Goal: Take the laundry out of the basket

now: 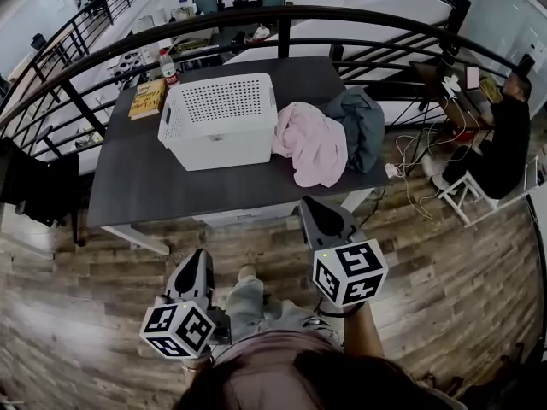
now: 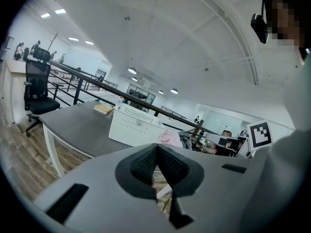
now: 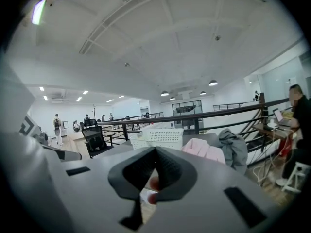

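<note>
Your left gripper (image 1: 200, 261) and right gripper (image 1: 310, 206) are both pressed together on nothing, well short of the tabletop (image 1: 137, 186). The pink garment (image 1: 312, 143) and grey garment (image 1: 359, 122) lie right of the white basket (image 1: 222, 118). The pink one droops over the near edge, so a careless brush could drag it onto the wooden floor (image 1: 444, 272); a black railing (image 1: 282, 15) curves past the far side.

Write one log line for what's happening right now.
basket: looks empty | pink garment, grey garment: on table beside basket | left gripper: shut, empty | right gripper: shut, empty
</note>
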`<state>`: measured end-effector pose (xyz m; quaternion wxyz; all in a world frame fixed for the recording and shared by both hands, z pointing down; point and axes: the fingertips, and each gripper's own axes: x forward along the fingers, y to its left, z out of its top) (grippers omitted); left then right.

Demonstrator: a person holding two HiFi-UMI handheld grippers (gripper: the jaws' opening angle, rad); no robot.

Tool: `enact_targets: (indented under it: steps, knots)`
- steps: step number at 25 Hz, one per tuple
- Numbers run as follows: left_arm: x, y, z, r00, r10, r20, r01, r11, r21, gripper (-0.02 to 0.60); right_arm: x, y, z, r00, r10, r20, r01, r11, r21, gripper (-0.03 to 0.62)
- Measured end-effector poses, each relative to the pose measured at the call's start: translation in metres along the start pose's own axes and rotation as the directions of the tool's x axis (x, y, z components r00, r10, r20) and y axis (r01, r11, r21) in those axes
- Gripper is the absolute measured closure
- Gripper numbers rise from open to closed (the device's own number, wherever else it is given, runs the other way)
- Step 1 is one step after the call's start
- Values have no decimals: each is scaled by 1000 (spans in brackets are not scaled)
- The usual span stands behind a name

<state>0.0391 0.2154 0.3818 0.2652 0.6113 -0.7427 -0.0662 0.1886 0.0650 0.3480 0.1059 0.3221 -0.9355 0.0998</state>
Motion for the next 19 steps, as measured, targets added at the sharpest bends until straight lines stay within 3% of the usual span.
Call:
enact_targets:
  steps: [10, 19]
  knots:
    - [-11, -19, -5, 1000, 14, -21, -13, 999, 48, 584, -20, 0, -7, 1000, 6, 11, -6, 1000, 20, 579]
    - [26, -35, -3, 999, -22, -45, 26, 997, 73, 584, -15, -28, -12, 1000, -16, 13, 16, 999, 51, 579]
